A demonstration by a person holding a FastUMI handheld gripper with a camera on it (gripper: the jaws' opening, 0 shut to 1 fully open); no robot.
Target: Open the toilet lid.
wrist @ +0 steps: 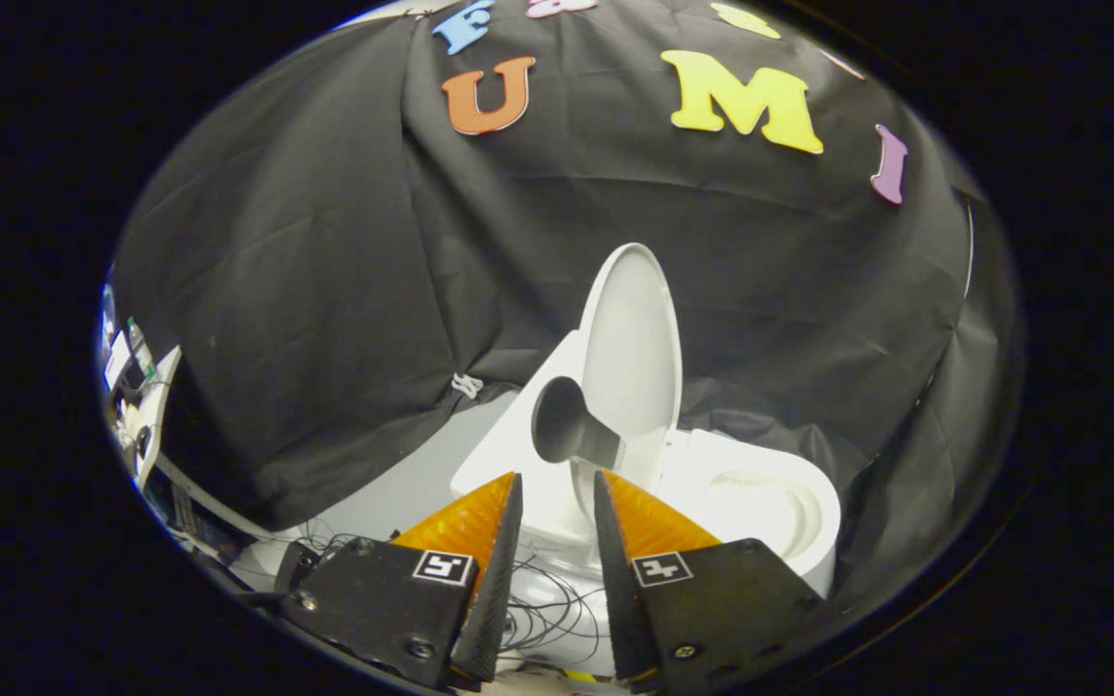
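From the gripper's own camera, the gripper point(557, 478) shows its two black, orange-faced fingers point(504, 541) standing apart with a clear gap, released and pressing on nothing. Each finger carries a small square black-and-white marker near its base.

Just ahead of the fingertips and slightly to the right stands the white glossy toilet point(770, 503). Its white oval toilet lid point(634, 348) is raised and stands nearly upright beyond the fingertips, its inner face turned toward the open bowl. The bowl's rim lies beyond the right finger, low and uncovered. A dark round opening in the white body point(557, 420) sits directly beyond the gap between the fingers, at the foot of the lid.

Under and between the fingers, thin dark wires point(547, 609) loop loosely over a pale surface. Beyond the left finger a pale grey floor point(402, 493) runs up to the draped black cloth wall point(306, 290), which hangs in folds behind the toilet. A small white knot point(466, 386) is on the cloth near the floor line. Far off past the left finger, a white stand with cluttered equipment point(136, 396) is too small to make out.
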